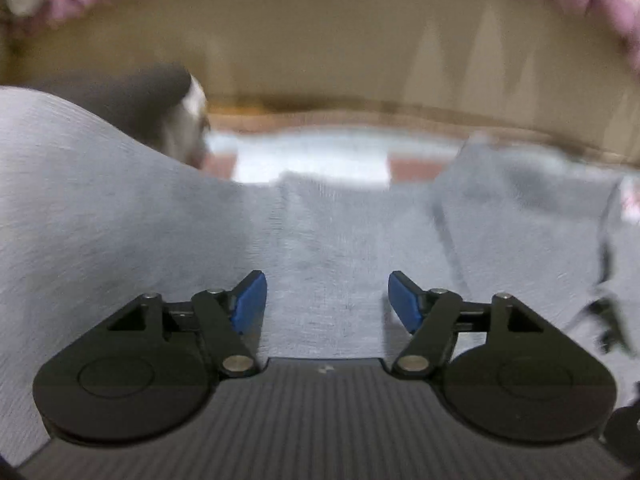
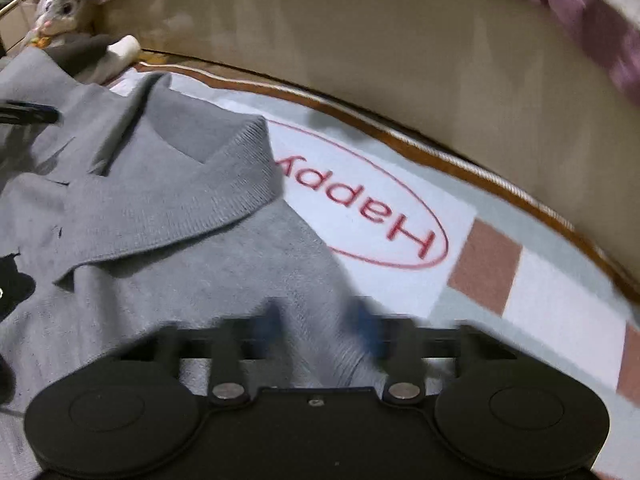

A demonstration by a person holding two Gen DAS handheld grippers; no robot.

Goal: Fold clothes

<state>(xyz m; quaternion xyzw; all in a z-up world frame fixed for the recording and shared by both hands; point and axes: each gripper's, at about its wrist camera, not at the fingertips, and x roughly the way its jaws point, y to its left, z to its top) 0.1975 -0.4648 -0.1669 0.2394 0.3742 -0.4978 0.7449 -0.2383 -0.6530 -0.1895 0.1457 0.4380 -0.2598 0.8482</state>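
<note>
We've got 1 grey polo shirt (image 2: pixel 168 240) here, knit fabric with a ribbed collar (image 2: pixel 192 200) folded open and a short placket running down from it. It's lying spread out on the bed, collar end toward the headboard side, a bit rumpled. From the left wrist view it (image 1: pixel 320 248) fills most of the frame, one part humped up at the left.

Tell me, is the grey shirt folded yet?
Not yet. The grey shirt lies spread on the blanket, collar showing. The right gripper is at its edge, jaws blurred. The left gripper is open above the cloth. All the folding is left.
</note>
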